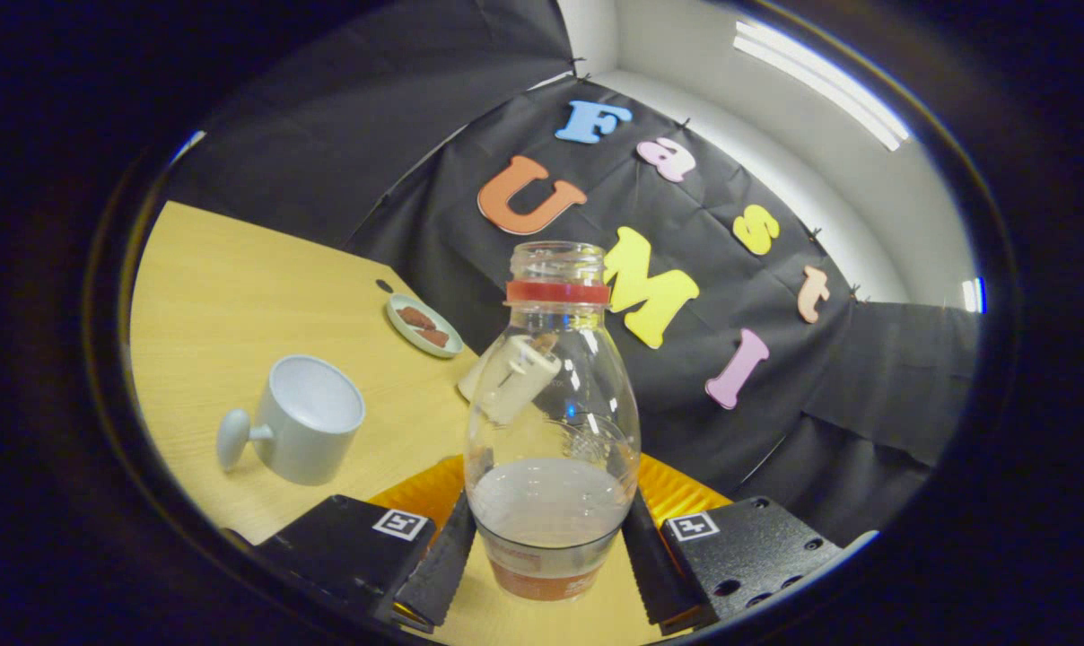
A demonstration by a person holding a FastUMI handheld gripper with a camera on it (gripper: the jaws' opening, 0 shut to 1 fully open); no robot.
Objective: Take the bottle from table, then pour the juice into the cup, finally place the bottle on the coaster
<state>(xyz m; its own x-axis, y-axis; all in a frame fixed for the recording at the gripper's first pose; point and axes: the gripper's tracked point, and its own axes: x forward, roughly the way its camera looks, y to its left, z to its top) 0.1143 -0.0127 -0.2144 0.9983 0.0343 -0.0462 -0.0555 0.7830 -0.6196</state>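
Pressed between my two fingers [443, 561] is the lower body of the juice bottle [551, 422], so my gripper [546, 561] is closed on it, one finger against each side, low down near the base. I judge this a fair place to hold: the clear plastic wall is likely thin and a little slippery, and it is widest and firmest just above the base. With only a shallow pool of juice in the bottom it should be light and easy to tilt, though a hard squeeze could dent it. It stands upright, cap off, the mouth open above a red neck ring [557, 292], and a label band wraps its foot. Under and behind it lies the orange ribbed coaster [677, 493] on the wooden table [228, 287]. Off to my left stands the pale grey cup [309, 417], its knobbed handle pointing away from the bottle. Beyond it sits a small dish [423, 325] with brown pieces.
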